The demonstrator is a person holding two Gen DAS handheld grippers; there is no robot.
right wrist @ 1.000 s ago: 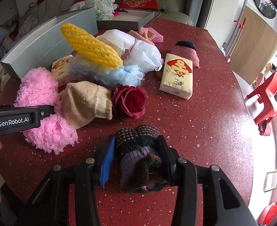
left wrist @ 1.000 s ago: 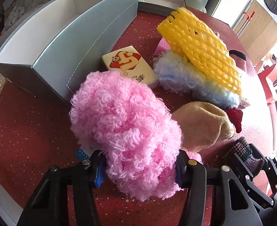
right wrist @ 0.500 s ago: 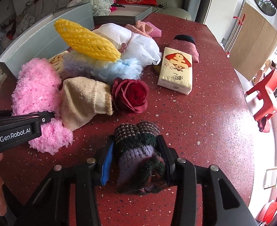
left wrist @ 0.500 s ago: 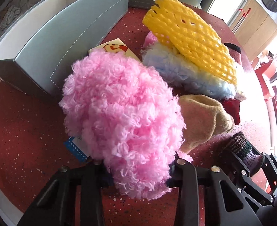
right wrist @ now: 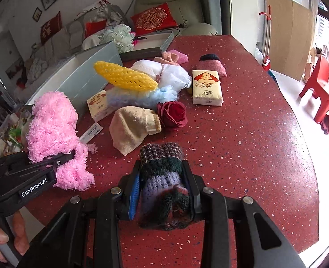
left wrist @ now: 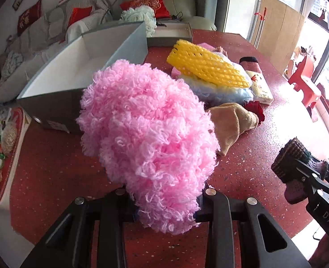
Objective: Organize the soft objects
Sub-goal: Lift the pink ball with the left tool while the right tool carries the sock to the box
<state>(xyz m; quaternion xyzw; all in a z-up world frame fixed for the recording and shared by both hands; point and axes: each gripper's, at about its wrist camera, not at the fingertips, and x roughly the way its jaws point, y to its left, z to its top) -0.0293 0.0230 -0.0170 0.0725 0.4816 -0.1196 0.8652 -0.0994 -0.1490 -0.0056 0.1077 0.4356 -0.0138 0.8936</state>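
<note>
My left gripper (left wrist: 164, 203) is shut on a fluffy pink yarn item (left wrist: 146, 138) and holds it above the red table, in front of the open grey box (left wrist: 81, 76). The pink item also shows in the right wrist view (right wrist: 52, 131). My right gripper (right wrist: 162, 189) is shut on a dark knitted hat (right wrist: 164, 178), held above the table; the hat shows at the right of the left wrist view (left wrist: 292, 160). A pile of soft things lies beyond: a beige sock (right wrist: 133, 127), a red rose (right wrist: 173, 114), a yellow foam net (right wrist: 124, 78), blue fluff (right wrist: 142, 98) and white cloth (right wrist: 169, 73).
Two tissue packs (right wrist: 207, 87) (right wrist: 98, 107) lie on the red speckled table (right wrist: 254, 145). A pink knitted item (right wrist: 211, 64) and the grey box lid (right wrist: 151, 44) sit at the back. A paper tag (right wrist: 90, 131) lies near the pink yarn. A red chair (right wrist: 318, 98) stands at the right.
My left gripper has lifted the pink yarn item off the table and tilted up toward the grey box. My right gripper has also risen with the knitted hat.
</note>
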